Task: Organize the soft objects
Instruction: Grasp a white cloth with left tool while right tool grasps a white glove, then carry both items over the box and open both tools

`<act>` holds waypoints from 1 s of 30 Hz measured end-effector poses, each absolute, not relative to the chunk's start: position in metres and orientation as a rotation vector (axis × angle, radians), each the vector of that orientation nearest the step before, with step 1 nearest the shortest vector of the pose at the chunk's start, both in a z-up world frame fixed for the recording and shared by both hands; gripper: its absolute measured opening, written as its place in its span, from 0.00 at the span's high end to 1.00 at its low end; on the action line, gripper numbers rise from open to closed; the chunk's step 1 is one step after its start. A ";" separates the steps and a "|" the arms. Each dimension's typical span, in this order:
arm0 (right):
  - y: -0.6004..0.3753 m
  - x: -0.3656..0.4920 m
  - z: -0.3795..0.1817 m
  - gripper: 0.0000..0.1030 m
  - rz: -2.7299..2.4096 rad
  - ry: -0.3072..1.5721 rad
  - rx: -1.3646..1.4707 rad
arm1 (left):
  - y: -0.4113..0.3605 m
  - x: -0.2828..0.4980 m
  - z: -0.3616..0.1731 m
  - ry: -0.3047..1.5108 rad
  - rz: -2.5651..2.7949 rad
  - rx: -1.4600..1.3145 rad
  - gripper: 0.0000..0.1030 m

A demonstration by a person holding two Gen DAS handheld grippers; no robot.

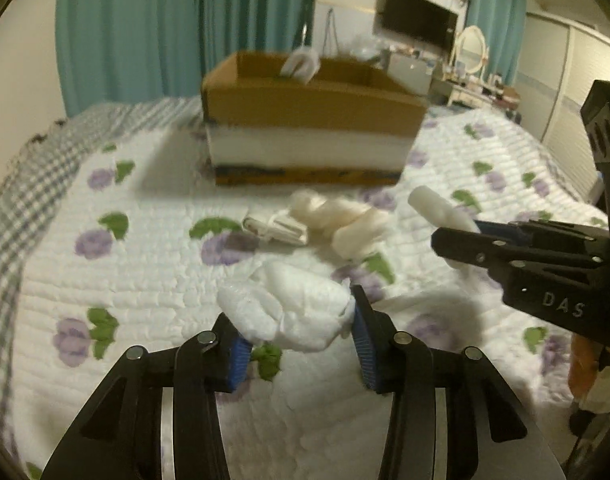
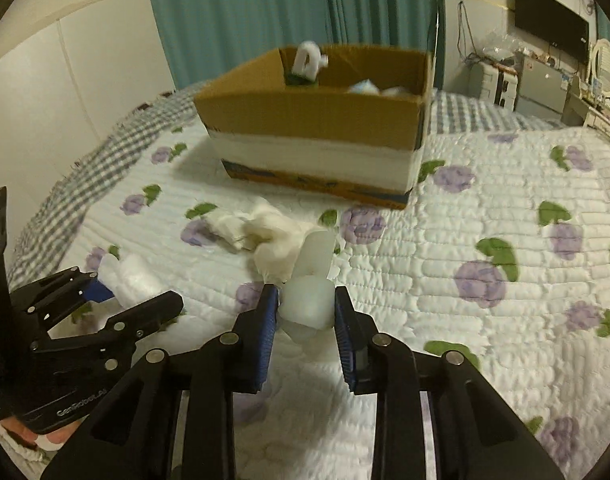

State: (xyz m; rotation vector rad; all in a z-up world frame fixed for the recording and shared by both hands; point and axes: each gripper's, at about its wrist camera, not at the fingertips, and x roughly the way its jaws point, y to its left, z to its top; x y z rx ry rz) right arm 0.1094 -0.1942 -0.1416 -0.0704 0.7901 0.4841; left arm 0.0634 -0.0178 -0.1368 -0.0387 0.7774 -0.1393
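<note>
Tongs loaded: left tongs [image 1: 301,334] pinching a white fluffy wad [image 1: 293,308], right tongs [image 2: 305,320] pinching a pale foam roll [image 2: 309,300]; brown cardboard box [image 2: 317,116] partly filled, cream bundles [image 1: 341,220] left on bed.

White quilt [image 2: 445,280], purple flowers; brown box [image 2: 313,114]; teal curtains [image 2: 241,12].

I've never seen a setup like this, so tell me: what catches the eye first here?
Two black grippers low in the foreground: the left gripper squeezes a fluffy white wad, the right gripper pinches a pale foam piece. Behind them an open cardboard box stands on the flowered quilt, with more white soft pieces lying before it.
</note>
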 end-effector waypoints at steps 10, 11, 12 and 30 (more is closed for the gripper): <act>-0.212 0.061 -0.062 0.73 0.493 0.648 -0.053 | -0.030 0.030 -0.060 0.651 -0.124 -0.012 0.58; -0.212 0.060 -0.055 0.73 0.492 0.634 -0.057 | -0.030 0.028 -0.051 0.636 -0.129 -0.011 0.58; -0.213 0.060 -0.043 0.73 0.493 0.611 -0.063 | -0.030 0.028 -0.041 0.619 -0.131 -0.007 0.58; -0.188 0.223 0.049 0.73 0.504 0.486 -0.044 | -0.024 0.190 0.038 0.497 -0.123 0.101 0.58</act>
